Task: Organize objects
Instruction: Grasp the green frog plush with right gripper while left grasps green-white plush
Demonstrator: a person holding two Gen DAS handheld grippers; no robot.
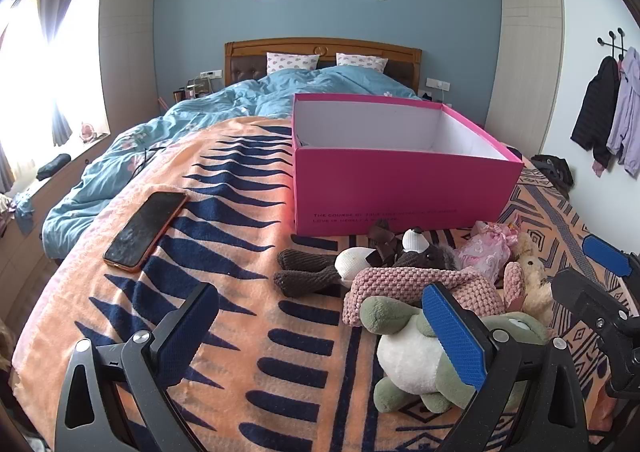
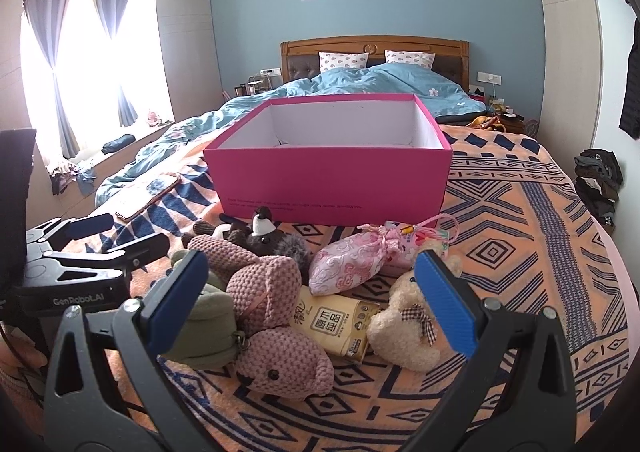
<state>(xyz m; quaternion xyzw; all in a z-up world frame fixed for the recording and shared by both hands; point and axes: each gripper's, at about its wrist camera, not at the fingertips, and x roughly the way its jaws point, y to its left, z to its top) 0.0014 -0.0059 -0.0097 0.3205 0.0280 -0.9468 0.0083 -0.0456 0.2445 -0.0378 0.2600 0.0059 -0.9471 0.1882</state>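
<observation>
The left hand-held gripper (image 1: 320, 336) is pointing forward and tilting downward, its two black fingers spreading as wide as they go, with nothing clamped between the blue pads (image 1: 454, 340). The right hand-held gripper (image 2: 310, 302) is tilting downward too, a little less steeply, its jaws likewise standing fully apart and gripping nothing. The two are hovering side by side: in the right wrist view the left hand-held gripper's black frame is showing at the left edge, and in the left wrist view the right one's fingers are showing at the right edge. No hand or sleeve is appearing in either view.
</observation>
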